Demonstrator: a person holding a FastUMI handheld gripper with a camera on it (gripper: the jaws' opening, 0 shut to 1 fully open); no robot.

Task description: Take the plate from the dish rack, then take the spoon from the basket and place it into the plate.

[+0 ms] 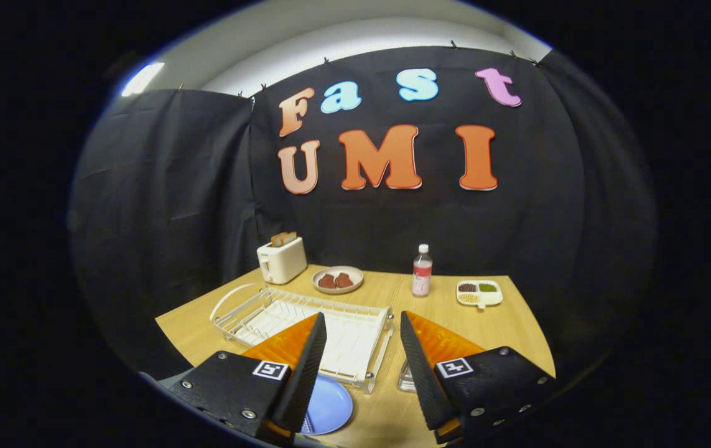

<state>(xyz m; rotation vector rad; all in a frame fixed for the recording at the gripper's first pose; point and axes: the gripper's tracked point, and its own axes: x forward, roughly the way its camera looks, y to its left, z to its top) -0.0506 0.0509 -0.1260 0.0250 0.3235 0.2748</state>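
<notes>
With its two fingers spread wide and nothing between them, the gripper (pixel 362 339) hangs above the near part of the wooden desk (pixel 517 323). A white wire dish rack (pixel 305 320) sits on the desk's left half, running from near the left edge toward the middle; its slots look bare, and the fingers partly cover its near side. The blue plate (pixel 329 407) lies flat on the desk just in front of the rack's near corner, close to the near edge and partly hidden behind the left finger. Just ahead of the right finger's inner edge, a small clear or wire container (pixel 406 376) stands on the desk beside the rack; it may be the basket, but most of it is hidden, and no spoon can be made out.

Along the far edge, from left to right: a cream toaster (pixel 281 259) with bread slices in its slots at the far left corner, a round dish (pixel 338 279) holding two dark brown pieces, a clear bottle (pixel 422 270) with a white cap and red label, and a white divided tray (pixel 479 293) with dark, green and pale fillings toward the far right corner.
</notes>
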